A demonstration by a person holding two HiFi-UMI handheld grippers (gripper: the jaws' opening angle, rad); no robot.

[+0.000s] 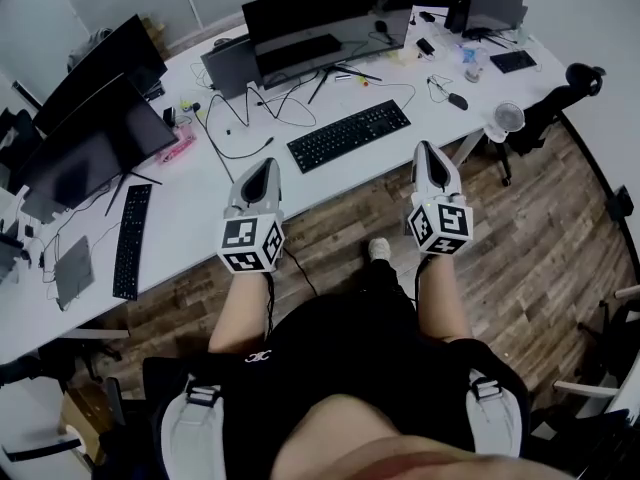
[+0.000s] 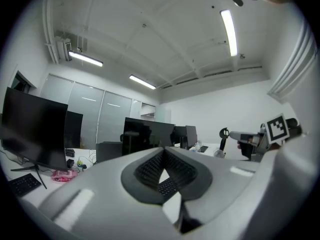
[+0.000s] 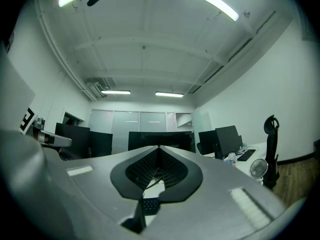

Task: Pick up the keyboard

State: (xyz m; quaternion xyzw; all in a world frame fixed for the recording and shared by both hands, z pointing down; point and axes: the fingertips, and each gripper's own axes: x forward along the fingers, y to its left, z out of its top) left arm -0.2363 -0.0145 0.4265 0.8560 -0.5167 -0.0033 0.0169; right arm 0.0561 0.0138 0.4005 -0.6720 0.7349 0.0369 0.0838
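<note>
A black keyboard (image 1: 349, 134) lies at an angle on the white desk (image 1: 200, 203), in front of the wide middle monitor (image 1: 328, 25). My left gripper (image 1: 263, 165) hovers over the desk's near edge, left of the keyboard and apart from it. It is shut with nothing in it. My right gripper (image 1: 424, 148) is also shut and holds nothing, just right of and below the keyboard's right end, not touching it. A bit of the keyboard (image 2: 167, 186) shows through the left gripper's closed jaws, and a corner of the keyboard (image 3: 149, 204) shows below the right ones.
A second black keyboard (image 1: 131, 240) lies at the left under two dark monitors (image 1: 85, 148). Cables (image 1: 245, 118) trail behind the target keyboard. A mouse (image 1: 458, 100), a small white fan (image 1: 508, 119) and a chair (image 1: 560, 93) sit at the right. Wooden floor (image 1: 540, 248) lies below.
</note>
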